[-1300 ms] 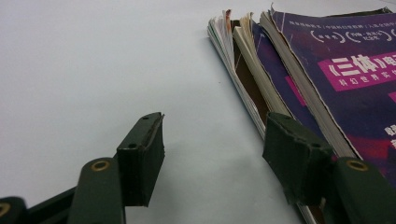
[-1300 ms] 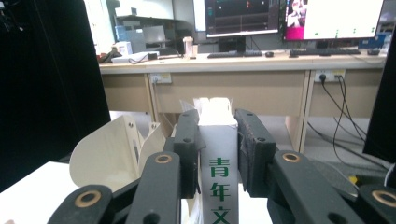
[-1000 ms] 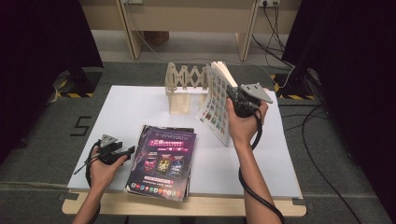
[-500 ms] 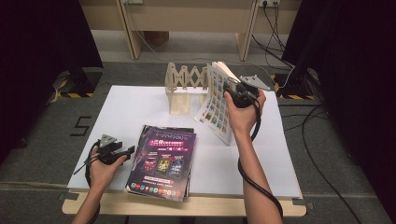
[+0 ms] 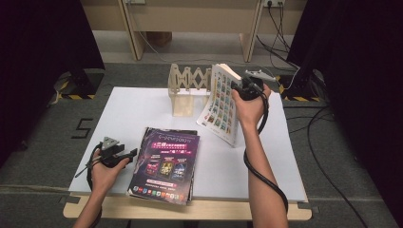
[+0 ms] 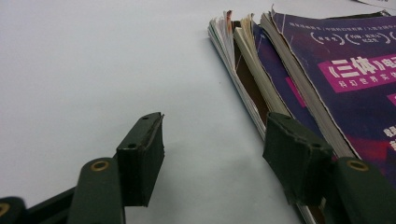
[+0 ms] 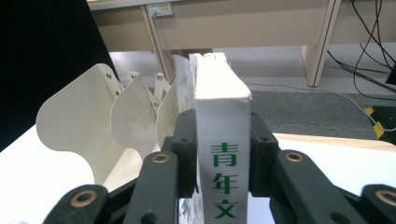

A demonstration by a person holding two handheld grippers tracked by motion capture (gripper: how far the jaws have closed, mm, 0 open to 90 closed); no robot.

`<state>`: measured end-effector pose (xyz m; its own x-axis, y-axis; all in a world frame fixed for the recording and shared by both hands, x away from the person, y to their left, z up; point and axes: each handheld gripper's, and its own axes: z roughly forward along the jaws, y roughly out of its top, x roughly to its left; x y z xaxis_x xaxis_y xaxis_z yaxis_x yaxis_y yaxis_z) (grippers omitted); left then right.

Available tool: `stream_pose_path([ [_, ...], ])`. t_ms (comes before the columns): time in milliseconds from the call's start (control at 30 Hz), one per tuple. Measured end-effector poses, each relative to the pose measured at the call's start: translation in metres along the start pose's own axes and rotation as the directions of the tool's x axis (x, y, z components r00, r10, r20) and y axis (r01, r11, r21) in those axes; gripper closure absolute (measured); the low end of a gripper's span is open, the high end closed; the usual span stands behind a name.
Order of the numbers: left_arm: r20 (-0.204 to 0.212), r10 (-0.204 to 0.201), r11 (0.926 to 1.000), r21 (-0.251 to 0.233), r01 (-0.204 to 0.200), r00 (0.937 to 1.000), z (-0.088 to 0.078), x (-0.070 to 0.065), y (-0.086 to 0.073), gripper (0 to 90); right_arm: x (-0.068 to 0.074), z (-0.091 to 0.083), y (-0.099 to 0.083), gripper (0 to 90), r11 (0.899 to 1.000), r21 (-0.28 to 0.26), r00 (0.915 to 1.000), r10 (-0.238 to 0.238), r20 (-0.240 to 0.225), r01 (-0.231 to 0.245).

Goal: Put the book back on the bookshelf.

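Thick paperback magazine with a white spine and green characters, held upright by the spine above the far right of the white worktop, just beside the cream accordion-style file rack. Likely moderately heavy for paper, stiff along the bound spine, floppy toward the free page edges; best taken at the spine, as now, since a hold on loose pages would probably let the block sag or fan. Right tongs having just been closing, now clamped on both faces beside the spine. Left tongs standing wide with nothing between, low over the worktop beside the stack of purple-covered magazines.

From the right gripper view: spine lettering, pad contact and rack dividers close behind. From the high view: the colourful grid-printed cover hanging tilted, plus the whole layout.
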<state>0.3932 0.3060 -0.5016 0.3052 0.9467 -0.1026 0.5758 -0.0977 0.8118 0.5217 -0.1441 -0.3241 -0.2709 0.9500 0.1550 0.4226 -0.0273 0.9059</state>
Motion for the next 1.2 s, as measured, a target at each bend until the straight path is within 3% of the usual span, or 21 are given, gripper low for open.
stream_pose_path([
  [233,0.003,-0.003,1.0,-0.006,0.003,1.0,0.0,0.0,0.0,37.2,0.002,-0.001,0.0,73.6,1.0,-0.005,0.9998,-0.01,0.016,0.01],
  [467,0.006,-0.005,1.0,-0.004,0.005,1.0,0.0,0.001,0.0,37.1,0.017,-0.021,0.001,74.4,0.994,-0.106,0.9999,0.003,0.01,-0.002],
  [767,0.008,-0.006,1.0,-0.005,0.006,1.0,0.0,0.001,0.0,37.0,0.029,-0.029,0.009,74.5,0.981,-0.196,0.9993,0.009,0.037,-0.002],
  [1000,0.006,-0.002,1.0,-0.004,0.002,1.0,0.0,0.001,0.0,37.1,0.029,-0.024,0.016,74.5,0.971,-0.237,0.9968,0.044,0.066,-0.028],
  [1200,0.008,-0.006,1.0,-0.005,0.006,1.0,0.0,0.001,0.0,37.1,0.034,-0.011,0.024,74.5,0.965,-0.26,0.9963,0.043,0.075,-0.022],
])
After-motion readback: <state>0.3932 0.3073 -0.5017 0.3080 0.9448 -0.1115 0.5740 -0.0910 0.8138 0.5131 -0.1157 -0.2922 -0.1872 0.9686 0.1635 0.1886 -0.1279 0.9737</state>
